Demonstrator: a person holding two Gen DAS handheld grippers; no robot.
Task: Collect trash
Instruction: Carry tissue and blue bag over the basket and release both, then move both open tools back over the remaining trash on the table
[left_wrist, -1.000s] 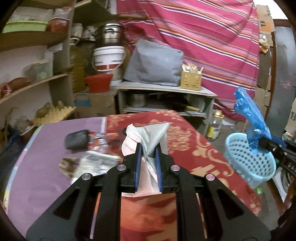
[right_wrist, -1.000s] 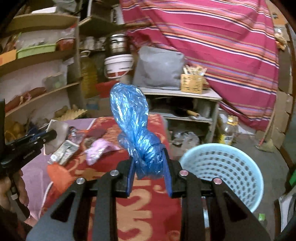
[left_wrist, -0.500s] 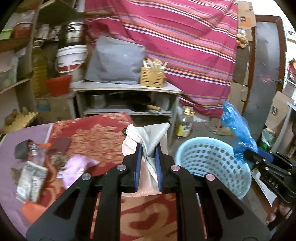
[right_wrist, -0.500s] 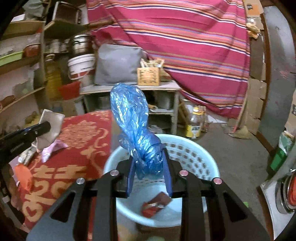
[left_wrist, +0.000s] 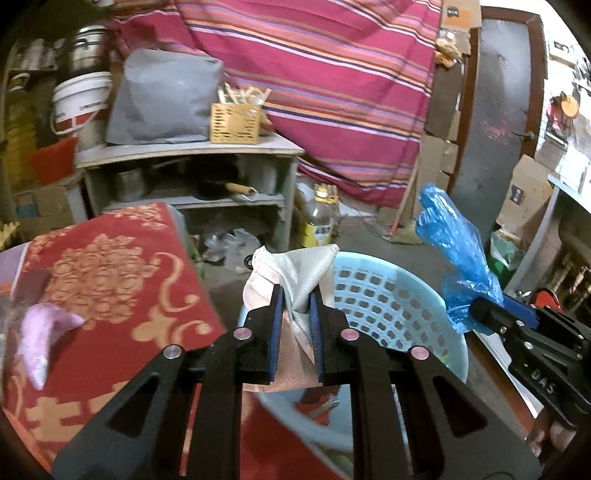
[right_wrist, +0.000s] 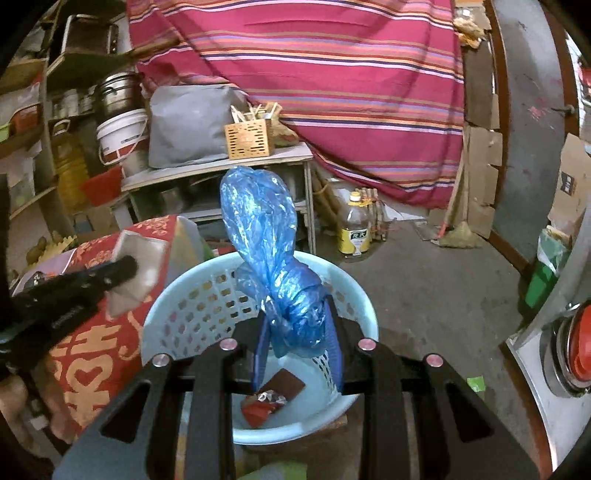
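Blue crumpled plastic bag (right_wrist: 275, 266) sits clamped between the right gripper's (right_wrist: 297, 347) narrowed jaws, directly above the pale blue basket (right_wrist: 354, 295). Over the basket's table-side rim, the left gripper (left_wrist: 295, 321) pinches a silvery foil wrapper (left_wrist: 299, 273), jaws nearly together. Wrappers (right_wrist: 271, 398) lie inside.

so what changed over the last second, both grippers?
Both swung from over the table to the blue basket. The right gripper now holds the blue bag over it; the left gripper brings the silver wrapper to its rim. Both grips unchanged, nothing released.
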